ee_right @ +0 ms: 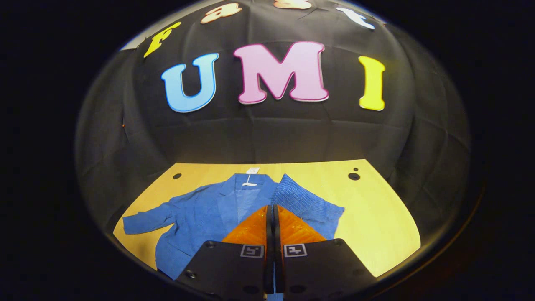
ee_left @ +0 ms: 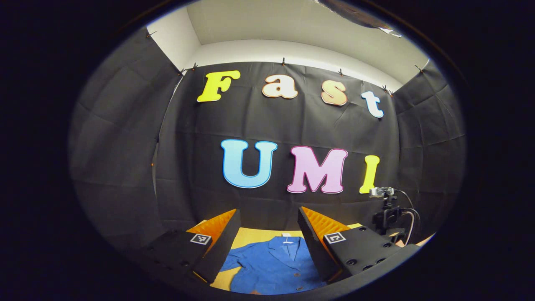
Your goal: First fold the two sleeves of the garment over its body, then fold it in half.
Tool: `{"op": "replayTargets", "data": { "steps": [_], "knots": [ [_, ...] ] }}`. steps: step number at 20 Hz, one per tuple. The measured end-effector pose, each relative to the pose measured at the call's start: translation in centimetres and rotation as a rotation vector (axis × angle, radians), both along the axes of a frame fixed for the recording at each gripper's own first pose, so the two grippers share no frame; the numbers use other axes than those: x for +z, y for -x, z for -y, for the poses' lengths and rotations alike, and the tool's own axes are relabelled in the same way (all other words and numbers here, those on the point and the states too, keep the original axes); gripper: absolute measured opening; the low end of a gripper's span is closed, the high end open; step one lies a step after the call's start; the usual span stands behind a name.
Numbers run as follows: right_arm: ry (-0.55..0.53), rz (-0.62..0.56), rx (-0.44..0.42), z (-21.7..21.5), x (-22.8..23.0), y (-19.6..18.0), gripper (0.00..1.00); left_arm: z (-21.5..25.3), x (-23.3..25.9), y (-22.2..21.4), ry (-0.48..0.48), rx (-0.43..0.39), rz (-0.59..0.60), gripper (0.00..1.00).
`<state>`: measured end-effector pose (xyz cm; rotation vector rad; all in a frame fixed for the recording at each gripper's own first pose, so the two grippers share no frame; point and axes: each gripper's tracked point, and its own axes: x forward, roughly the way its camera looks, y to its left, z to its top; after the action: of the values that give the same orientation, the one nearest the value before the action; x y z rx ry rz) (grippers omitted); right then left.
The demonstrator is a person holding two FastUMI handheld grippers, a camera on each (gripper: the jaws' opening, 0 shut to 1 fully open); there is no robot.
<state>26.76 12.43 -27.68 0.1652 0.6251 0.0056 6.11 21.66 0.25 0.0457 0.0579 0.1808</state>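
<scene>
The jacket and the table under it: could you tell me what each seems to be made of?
The jacket looks like a blue woven cloth with a matte finish; the part folded over its body shows fine ribs, which suggests corduroy, though I cannot be sure. The table looks like pale yellow wood or a wood-look laminate, smooth and slightly glossy, with small dark round holes near its far edge.

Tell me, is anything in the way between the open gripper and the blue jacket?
Nothing visible is. The left gripper hangs open above the blue jacket, with only bare yellow table around it.
</scene>
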Motion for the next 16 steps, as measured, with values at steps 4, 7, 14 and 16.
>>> {"op": "replayTargets", "data": {
  "steps": [4,7,14,16],
  "knots": [
    [-0.025,-0.088,0.062,-4.4,-4.1,-5.2,0.03,-2.1,-2.1,1.0,-0.001,0.065,-0.062,0.8],
    [-0.032,-0.145,0.117,-8.6,-7.6,-8.4,0.04,-4.2,-3.0,2.0,-0.008,0.138,-0.094,0.8],
    [-0.024,-0.237,0.256,-17.6,-14.7,-10.4,0.03,-9.2,-4.2,6.7,-0.029,0.36,-0.173,0.81],
    [-0.038,-0.236,0.281,-19.6,-15.2,-10.6,0.03,-10.1,-4.3,7.6,-0.045,0.399,-0.192,0.81]
  ]
}}
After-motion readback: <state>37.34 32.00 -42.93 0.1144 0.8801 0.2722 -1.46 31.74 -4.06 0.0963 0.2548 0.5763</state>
